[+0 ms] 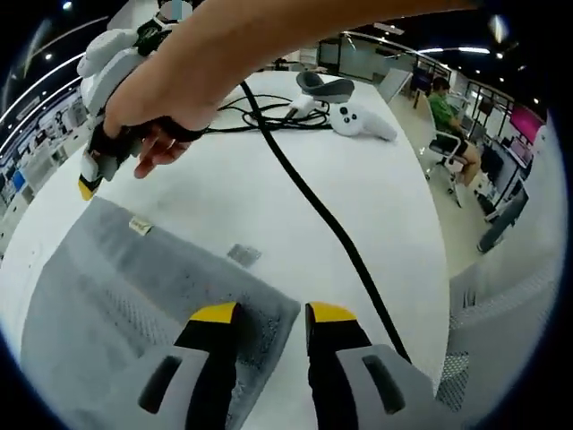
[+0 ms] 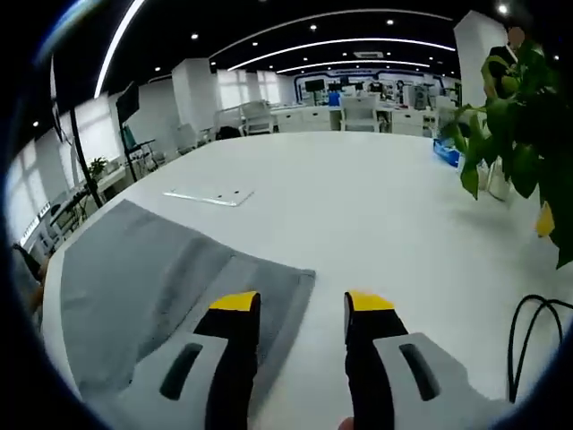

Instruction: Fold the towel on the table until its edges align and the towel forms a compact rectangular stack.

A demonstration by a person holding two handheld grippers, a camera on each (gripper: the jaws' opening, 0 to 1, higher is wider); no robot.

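Note:
A grey towel point(image 1: 134, 305) lies flat on the white table point(image 1: 376, 206), with a small tag near its far edge. In the left gripper view my left gripper point(image 1: 273, 315) is open just above the towel's near corner, its left jaw over the cloth and its right jaw over bare table. A person's hand holds my right gripper point(image 1: 89, 179) at the towel's far corner. In the right gripper view the towel point(image 2: 152, 278) spreads to the left. My right gripper point(image 2: 302, 305) is open over a corner of it, with nothing between its fingers.
A black cable point(image 1: 313, 206) runs across the table from the hand. A white controller point(image 1: 360, 121) and a grey device point(image 1: 324, 87) lie at the far end. A person sits beyond the table point(image 1: 445, 107). A green plant point(image 2: 519, 98) and a clear flat strip point(image 2: 208, 195) also show.

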